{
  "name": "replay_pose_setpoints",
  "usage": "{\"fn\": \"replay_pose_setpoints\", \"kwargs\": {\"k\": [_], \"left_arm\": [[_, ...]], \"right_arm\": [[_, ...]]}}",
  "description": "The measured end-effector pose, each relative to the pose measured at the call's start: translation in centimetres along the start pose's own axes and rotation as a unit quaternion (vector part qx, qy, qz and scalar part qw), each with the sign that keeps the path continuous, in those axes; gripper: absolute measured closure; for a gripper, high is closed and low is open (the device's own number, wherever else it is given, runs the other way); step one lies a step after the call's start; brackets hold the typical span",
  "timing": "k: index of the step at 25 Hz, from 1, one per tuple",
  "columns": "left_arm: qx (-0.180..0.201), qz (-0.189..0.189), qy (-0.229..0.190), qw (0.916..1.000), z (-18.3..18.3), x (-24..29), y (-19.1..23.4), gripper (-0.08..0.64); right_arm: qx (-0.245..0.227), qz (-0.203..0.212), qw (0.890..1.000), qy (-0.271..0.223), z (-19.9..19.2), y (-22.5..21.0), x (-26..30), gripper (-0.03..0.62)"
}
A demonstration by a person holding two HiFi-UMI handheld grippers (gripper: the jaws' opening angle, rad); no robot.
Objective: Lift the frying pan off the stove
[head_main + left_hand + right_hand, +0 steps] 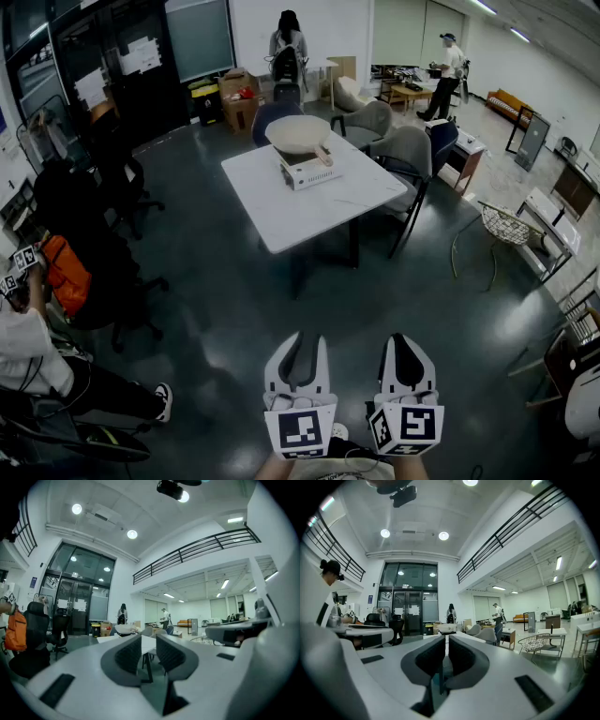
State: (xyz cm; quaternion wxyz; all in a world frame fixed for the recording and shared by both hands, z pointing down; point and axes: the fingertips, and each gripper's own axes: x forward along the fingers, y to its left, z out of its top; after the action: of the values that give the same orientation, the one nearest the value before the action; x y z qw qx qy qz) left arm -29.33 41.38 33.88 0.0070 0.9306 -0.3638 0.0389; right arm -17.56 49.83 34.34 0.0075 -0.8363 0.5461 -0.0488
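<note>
On white table (pixel 281 211), spotted frying pan (pixel 298 133) sitting atop stove (pixel 307 172), toward far edge; well short of table, found left gripper (pixel 301 340) level, jaws slightly apart, empty; beside it, logged right gripper (pixel 404 340), jaws together on nothing; noted chairs (pixel 405 150) at table's far side.

White left gripper (pixel 298 349) and right gripper (pixel 406 347), black-and-white marker cubes (pixel 301 429).

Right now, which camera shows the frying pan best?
The head view: it looks down on the whole frying pan, sitting on the stove on the white table. Both gripper views show it only as a small, distant, edge-on shape.
</note>
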Motion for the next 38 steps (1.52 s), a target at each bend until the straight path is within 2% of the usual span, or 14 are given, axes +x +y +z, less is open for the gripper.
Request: {"fn": "replay_pose_setpoints", "kwargs": {"k": [7,13,17,20,27,35,38], "left_arm": [[0.001,-0.002,0.000,1.0000,-0.3,0.1,0.2,0.456],[-0.003,-0.003,0.002,1.0000,-0.4,0.5,0.1,0.456],[0.020,-0.005,-0.001,0.9998,-0.9,1.2,0.2,0.456],[0.020,-0.003,0.005,0.9998,-1.2,2.1,0.2,0.456],[0.007,0.014,0.017,0.9997,-1.9,3.8,-1.0,0.456],[0.010,0.034,0.032,0.9989,-3.2,5.0,-1.4,0.456],[-0.002,0.039,0.038,0.9985,-3.2,6.1,-1.6,0.457]], "right_arm": [[-0.011,0.001,1.000,-0.002,0.0,0.2,0.0,0.558],[0.001,-0.003,1.000,0.000,-0.3,-0.2,0.3,0.558],[0.008,-0.004,1.000,0.002,-0.5,-0.8,0.9,0.558],[0.013,-0.001,1.000,0.008,-0.8,-1.5,1.7,0.558],[0.017,0.022,1.000,0.013,-1.3,-3.3,3.4,0.558],[0.024,0.049,0.998,0.031,-2.5,-4.5,4.7,0.558],[0.027,0.053,0.998,0.036,-2.9,-5.0,5.8,0.558]]}}
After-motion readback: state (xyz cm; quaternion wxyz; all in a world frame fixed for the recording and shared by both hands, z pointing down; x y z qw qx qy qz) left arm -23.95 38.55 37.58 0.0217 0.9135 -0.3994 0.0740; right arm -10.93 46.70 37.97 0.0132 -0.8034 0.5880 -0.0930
